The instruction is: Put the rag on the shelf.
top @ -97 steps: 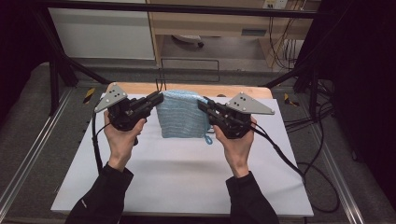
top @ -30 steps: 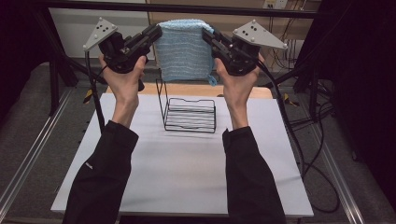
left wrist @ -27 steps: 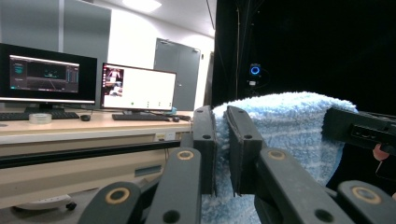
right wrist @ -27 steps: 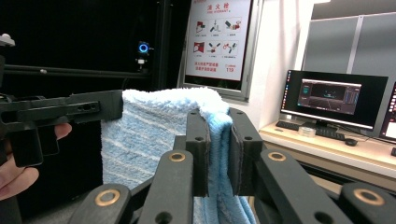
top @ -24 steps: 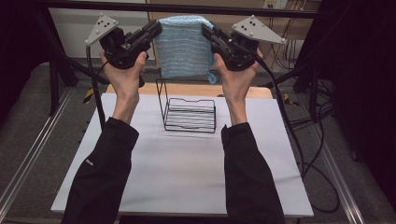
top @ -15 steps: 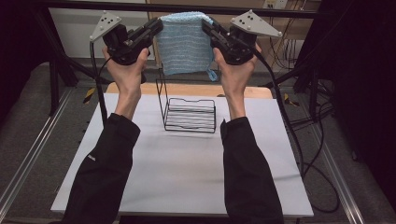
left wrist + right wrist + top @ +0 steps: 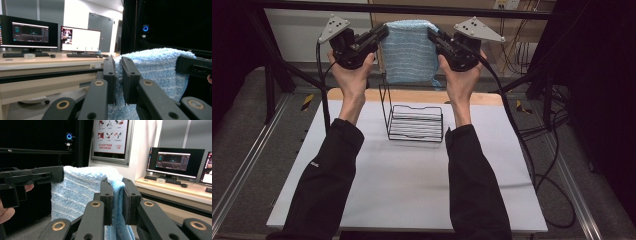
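Note:
A light blue towel (image 7: 408, 51) hangs folded in the air, high above the table, stretched between both grippers. My left gripper (image 7: 384, 32) is shut on its upper left corner, and the cloth (image 7: 155, 67) is pinched between the black jaws in the left gripper view. My right gripper (image 7: 432, 34) is shut on the upper right corner, where the towel (image 7: 80, 192) drapes down past the jaws. A black wire rack (image 7: 414, 120) stands on the white table (image 7: 412, 185) directly below the towel, with an upright wire back and a slatted base.
A wooden strip (image 7: 492, 97) runs along the table's far edge. Black frame bars (image 7: 462, 10) cross overhead near the grippers. Cables (image 7: 552, 165) trail down at the right. Desks with lit monitors (image 7: 30, 32) stand beyond the table.
Both grippers rose from table height with the towel, uncovering the wire rack. Over the last second they moved slightly nearer the camera, towel still taut between them.

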Motion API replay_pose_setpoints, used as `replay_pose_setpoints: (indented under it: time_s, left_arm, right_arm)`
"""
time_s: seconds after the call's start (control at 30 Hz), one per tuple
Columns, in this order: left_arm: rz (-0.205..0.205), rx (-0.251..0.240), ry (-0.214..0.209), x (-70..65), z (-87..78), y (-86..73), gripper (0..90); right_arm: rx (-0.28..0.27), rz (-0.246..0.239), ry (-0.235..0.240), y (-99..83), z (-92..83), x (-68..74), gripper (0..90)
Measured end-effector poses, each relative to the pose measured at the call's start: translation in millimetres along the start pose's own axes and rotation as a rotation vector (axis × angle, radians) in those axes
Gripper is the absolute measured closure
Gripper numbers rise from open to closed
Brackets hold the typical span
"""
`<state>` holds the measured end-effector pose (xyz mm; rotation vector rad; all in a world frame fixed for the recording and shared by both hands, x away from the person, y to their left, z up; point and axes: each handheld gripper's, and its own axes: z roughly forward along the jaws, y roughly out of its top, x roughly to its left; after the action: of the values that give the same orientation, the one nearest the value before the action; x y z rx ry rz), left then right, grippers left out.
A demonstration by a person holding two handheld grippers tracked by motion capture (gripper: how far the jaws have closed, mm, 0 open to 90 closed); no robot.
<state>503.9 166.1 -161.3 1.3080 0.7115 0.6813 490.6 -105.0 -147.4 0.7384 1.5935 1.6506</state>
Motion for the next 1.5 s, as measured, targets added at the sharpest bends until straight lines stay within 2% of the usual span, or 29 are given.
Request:
replay_pose_setpoints:
  time_s: [0.27,0.43,0.53,0.67,0.97,1.33,1.5]
  left_arm:
    - [0.001,0.030,-0.005,3.1,6.8,-14.9,82.4]
    - [0.022,0.057,-0.010,2.7,8.5,-22.7,82.3]
    - [0.017,0.064,-0.021,1.8,8.1,-28.7,82.3]
    - [0.032,0.085,-0.031,1.9,5.2,-37.0,82.3]
    - [0.019,0.119,-0.052,3.0,-0.6,-57.1,82.3]
    - [0.027,0.138,-0.096,0.7,-9.3,-66.2,82.2]
    - [0.036,0.154,-0.103,-1.9,-14.5,-68.2,82.2]
  right_arm:
    - [0.029,0.008,-0.005,-14.3,1.1,-5.5,80.8]
    - [0.045,0.013,-0.007,-23.9,-0.3,-8.4,80.8]
    - [0.046,0.024,-0.004,-30.8,-3.0,-9.4,80.7]
    - [0.055,0.042,0.001,-41.1,-6.6,-9.6,80.8]
    - [0.093,0.059,0.007,-62.8,-11.5,-7.2,80.8]
    - [0.109,0.064,0.032,-74.8,-22.8,-5.4,80.6]
    - [0.124,0.058,0.049,-76.7,-28.4,-2.7,80.3]
